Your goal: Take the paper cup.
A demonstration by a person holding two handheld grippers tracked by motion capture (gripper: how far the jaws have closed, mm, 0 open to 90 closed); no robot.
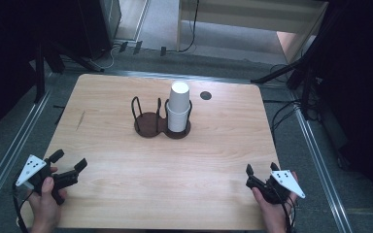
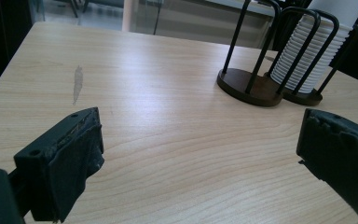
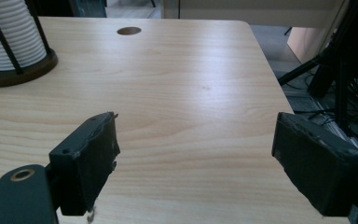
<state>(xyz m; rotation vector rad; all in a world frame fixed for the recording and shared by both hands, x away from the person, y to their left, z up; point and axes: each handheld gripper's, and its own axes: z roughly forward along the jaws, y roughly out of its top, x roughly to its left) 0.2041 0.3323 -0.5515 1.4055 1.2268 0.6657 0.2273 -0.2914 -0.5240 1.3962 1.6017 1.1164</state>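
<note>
On the bench (image 1: 126, 194), near edge: both grippers, one at each corner, well apart from each other.
Left gripper (image 1: 70, 165): held in a hand (image 1: 46, 194) at the near left corner; grey three-cornered plate on top; pointing toward the middle of the bench.
Left fingers (image 2: 70, 154): released, spread wide, bare wood between them, nothing grasped.
Right gripper (image 1: 255, 175): held in a hand (image 1: 272, 206) at the near right corner; also with a grey plate on top; pointing toward the far side.
Right fingers (image 3: 93, 158): released, standing apart, only the bench surface between them, nothing grasped.
Cup holder (image 1: 151, 124): dark, with two round bases joined side by side and thin wire uprights; standing at the middle of the bench, toward the far side, well apart from both grippers.
Stack of white cups (image 1: 178, 107): upright in the right compartment of the holder, upside down, rising above the wire uprights; ribbed rims visible in the left gripper view (image 2: 314, 56).
Left compartment of the holder: without cups.
Round hole (image 1: 205, 95): dark, in the bench, just beyond the cups on the right.
Grey mark (image 1: 80, 120): thin streak on the wood, left part of the bench.
</note>
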